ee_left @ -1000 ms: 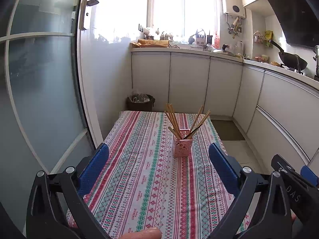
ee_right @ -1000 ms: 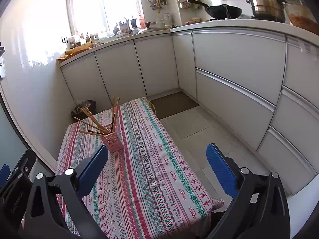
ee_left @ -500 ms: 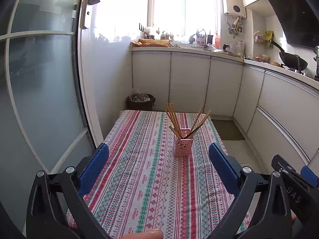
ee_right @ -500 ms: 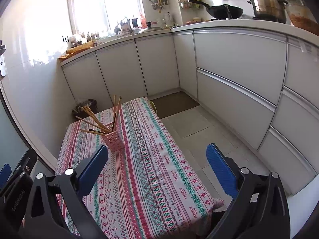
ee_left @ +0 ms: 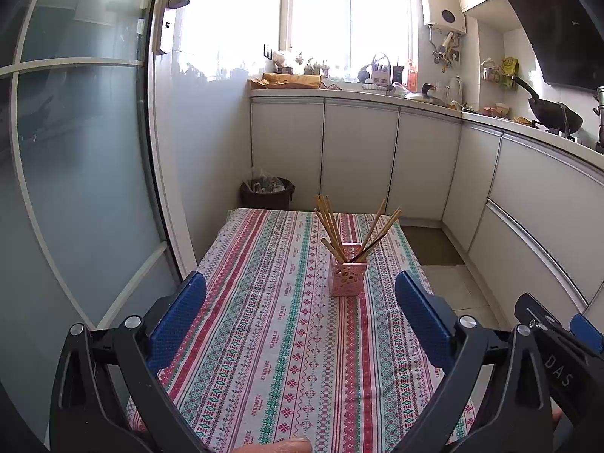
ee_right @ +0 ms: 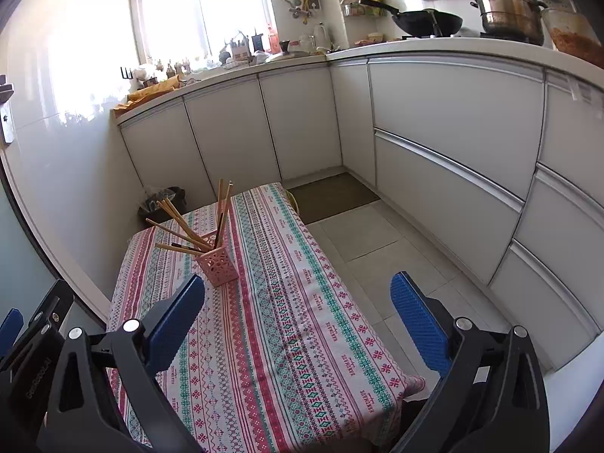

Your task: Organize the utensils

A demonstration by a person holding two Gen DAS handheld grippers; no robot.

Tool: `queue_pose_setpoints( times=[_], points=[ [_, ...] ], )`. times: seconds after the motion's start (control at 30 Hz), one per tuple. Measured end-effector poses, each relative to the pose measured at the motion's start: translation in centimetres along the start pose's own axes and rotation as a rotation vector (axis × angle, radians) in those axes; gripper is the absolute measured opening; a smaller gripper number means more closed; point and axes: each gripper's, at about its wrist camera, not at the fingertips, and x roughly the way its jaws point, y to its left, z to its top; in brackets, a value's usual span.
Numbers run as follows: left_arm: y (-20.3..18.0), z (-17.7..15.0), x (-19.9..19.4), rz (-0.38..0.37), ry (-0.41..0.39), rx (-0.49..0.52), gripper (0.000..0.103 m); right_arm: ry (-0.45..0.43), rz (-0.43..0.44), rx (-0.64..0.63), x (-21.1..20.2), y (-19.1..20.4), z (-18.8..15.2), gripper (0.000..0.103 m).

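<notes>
left tongs (ee_left: 301,304): wide open, empty | right tongs (ee_right: 298,307): wide open, empty | pink chopstick holder (ee_left: 348,274): upright on counter (ee_left: 264,324), 12 o'clock of left tongs

Home kitchen, seemingly: white cabinets (ee_right: 302,120), wok (ee_right: 426,22), steamer pot (ee_right: 506,11), clothed table (ee_left: 294,339).

The lower ends of the chopsticks (ee_left: 330,222) are hidden inside the pink holder (ee_left: 348,275). The worktop's (ee_left: 264,339) near edge is cut off by the frame. Items on the far counter (ee_left: 358,94) are too small to identify.
</notes>
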Motion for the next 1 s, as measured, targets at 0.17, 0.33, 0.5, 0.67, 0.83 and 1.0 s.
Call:
queue_pose_setpoints(
  times=[0.17,0.33,0.5,0.67,0.83,1.0],
  points=[
    [0.23,-0.03,0.24,-0.014,0.015,-0.008,0.096,0.001,0.001,-0.001,0.0,-0.03,-0.01,0.096],
    [0.1,-0.15,0.46,-0.01,0.021,0.001,0.096,0.005,0.002,0.001,0.05,-0.08,-0.02,0.096],
    [0.1,-0.05,0.45,-0.014,0.012,-0.004,0.096,0.005,0.002,0.001,0.05,-0.13,-0.04,0.096],
    [0.27,-0.2,0.46,-0.022,0.008,-0.014,0.095,0.008,0.004,0.001,0.11,-0.11,-0.06,0.096],
    [0.48,-0.3,0.54,-0.025,0.009,-0.015,0.088,0.009,0.006,0.0,0.11,-0.11,-0.14,0.096],
    [0.4,-0.3,0.44,-0.028,-0.003,-0.014,0.074,0.01,0.005,0.0,0.15,-0.04,-0.11,0.096]
  ],
)
